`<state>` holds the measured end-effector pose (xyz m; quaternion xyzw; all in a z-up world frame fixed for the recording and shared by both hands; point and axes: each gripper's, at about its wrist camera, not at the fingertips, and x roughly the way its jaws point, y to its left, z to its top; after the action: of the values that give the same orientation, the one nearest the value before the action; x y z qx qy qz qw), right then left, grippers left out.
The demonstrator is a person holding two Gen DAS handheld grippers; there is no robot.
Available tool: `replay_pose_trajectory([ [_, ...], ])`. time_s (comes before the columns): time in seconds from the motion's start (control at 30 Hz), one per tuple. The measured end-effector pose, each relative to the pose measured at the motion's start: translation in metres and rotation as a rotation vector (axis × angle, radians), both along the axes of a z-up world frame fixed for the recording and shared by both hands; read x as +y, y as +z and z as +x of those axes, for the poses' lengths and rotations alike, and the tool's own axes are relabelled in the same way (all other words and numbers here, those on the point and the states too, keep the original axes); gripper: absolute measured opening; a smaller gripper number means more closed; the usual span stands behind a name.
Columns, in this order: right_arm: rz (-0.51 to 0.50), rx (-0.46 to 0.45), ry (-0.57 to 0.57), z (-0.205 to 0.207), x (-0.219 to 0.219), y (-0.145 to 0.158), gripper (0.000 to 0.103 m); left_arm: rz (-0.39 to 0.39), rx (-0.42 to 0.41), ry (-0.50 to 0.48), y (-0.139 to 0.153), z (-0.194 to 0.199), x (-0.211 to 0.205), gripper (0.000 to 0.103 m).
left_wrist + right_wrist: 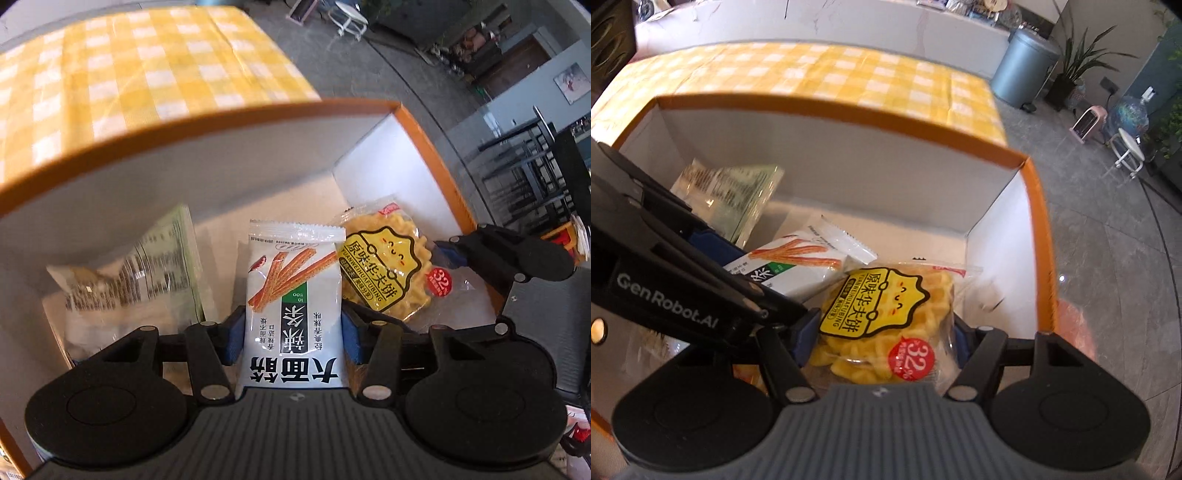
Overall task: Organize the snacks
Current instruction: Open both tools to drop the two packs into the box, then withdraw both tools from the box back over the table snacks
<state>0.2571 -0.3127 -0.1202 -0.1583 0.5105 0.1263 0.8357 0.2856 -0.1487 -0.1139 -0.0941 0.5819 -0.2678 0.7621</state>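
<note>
Between left fingers (236, 334): white packet (293, 314), orange sticks printed.

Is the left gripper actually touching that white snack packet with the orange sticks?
Touching. The left wrist view shows the left gripper pressing both sides of the white snack packet.

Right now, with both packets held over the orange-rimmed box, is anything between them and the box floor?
Nothing visible blocks either. The left gripper holds the spicy-strip packet, the right gripper the waffle packet, both inside the box. The green-printed packet leans against the far-left wall, aside from both.
</note>
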Motion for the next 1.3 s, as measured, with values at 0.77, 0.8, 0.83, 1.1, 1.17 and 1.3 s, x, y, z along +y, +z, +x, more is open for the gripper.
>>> replay_pose_trajectory([
  [0.77,-0.082,-0.05,0.022,-0.016,0.003,0.021,0.085,0.052,-0.121,-0.029,0.038,-0.015,-0.012,0.091],
  [0.8,-0.085,-0.053,0.026,-0.019,0.003,0.024,0.085,0.045,-0.128,-0.044,0.043,-0.018,-0.011,0.091],
  [0.83,-0.09,-0.058,0.03,-0.022,0.004,0.026,0.085,0.043,-0.136,-0.05,0.047,-0.022,-0.009,0.091],
  [1.1,-0.012,-0.173,-0.066,-0.046,0.001,0.061,0.085,-0.007,-0.282,-0.027,0.091,-0.063,0.022,0.091],
  [1.17,0.024,-0.227,-0.091,-0.055,0.006,0.07,0.085,-0.012,-0.328,-0.004,0.099,-0.074,0.034,0.091],
  [1.3,0.115,-0.302,-0.102,-0.071,0.023,0.084,0.085,-0.008,-0.396,0.06,0.11,-0.095,0.059,0.091],
])
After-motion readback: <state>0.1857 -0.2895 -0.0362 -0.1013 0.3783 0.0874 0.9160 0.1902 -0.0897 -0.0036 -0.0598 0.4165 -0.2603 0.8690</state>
